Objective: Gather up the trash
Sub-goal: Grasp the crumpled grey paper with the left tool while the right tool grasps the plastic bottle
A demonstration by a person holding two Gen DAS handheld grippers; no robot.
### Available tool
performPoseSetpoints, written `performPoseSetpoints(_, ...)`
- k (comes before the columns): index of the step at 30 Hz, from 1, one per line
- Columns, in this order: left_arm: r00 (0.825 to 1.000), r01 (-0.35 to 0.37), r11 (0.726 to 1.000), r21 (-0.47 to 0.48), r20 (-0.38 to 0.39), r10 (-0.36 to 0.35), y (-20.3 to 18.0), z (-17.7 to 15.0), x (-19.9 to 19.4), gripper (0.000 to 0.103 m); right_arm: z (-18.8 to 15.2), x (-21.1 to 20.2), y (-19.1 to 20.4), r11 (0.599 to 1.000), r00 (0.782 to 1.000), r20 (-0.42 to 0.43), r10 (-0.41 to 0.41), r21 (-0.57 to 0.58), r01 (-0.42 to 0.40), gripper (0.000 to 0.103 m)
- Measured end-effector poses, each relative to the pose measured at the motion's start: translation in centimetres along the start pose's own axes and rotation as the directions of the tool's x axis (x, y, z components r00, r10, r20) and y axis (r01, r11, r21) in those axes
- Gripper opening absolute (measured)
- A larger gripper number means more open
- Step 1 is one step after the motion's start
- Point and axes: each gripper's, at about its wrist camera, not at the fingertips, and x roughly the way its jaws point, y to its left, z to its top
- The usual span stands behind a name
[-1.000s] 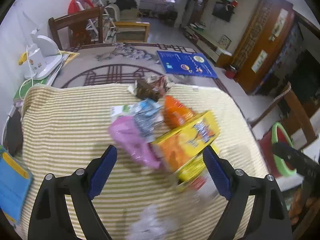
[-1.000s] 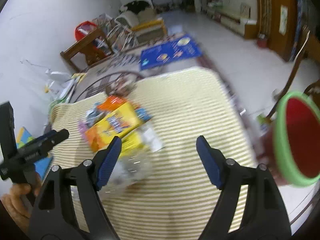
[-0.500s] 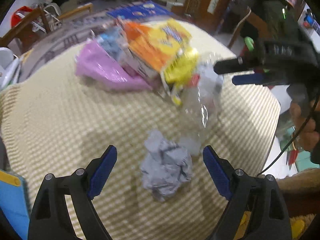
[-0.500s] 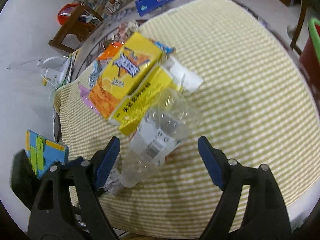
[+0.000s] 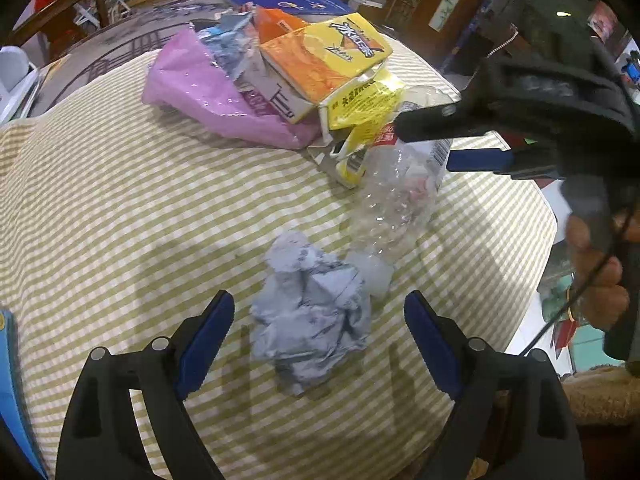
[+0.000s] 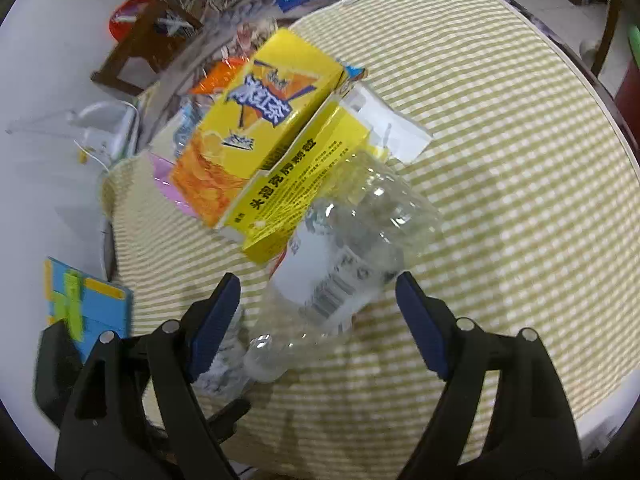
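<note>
A crumpled grey paper ball [image 5: 310, 312] lies on the yellow striped tablecloth [image 5: 120, 208]. My left gripper [image 5: 318, 336] is open around it, one finger on each side, not touching. A crushed clear plastic bottle [image 6: 340, 264] lies just past it [image 5: 396, 196], against a yellow and orange carton [image 6: 260, 128]. My right gripper [image 6: 318, 320] is open, with the bottle's lower half between its fingers. A pink plastic bag [image 5: 212, 92] and other wrappers lie behind the carton [image 5: 328, 60].
A blue and green booklet [image 6: 80, 308] lies at the table's left edge. A wooden chair [image 5: 64, 12] and a blue mat [image 5: 292, 0] on the floor are beyond the table. The table edge [image 6: 600, 92] curves round on the right.
Both grippers have moved down and closer to the table. The paper ball now sits between my left fingers and the bottle between my right fingers.
</note>
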Motion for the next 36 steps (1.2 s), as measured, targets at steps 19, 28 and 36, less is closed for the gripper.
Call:
performPoseSetpoints(19,1.000,0.026,0.998,-0.050,-0.001,-0.026,-0.2,0.1,0.7,0.071,0.6,-4.2,-0.1,0.988,0.983,0.172,-0.062,-0.130,0.085,0.064)
performPoseSetpoints(28,1.000,-0.009,0.997,-0.079,0.001,0.009,-0.1,0.3,0.9,0.049,0.0,-5.4,-0.5,0.988,0.978,0.200,-0.053,-0.129,0.080,0.064)
performPoseSetpoints(36,0.987,-0.025,0.989,-0.144,0.151,0.047,0.2,3.5,-3.2,0.049,-0.2,-7.6,0.0,0.987,0.961,0.275,-0.008,-0.149,0.051,0.064)
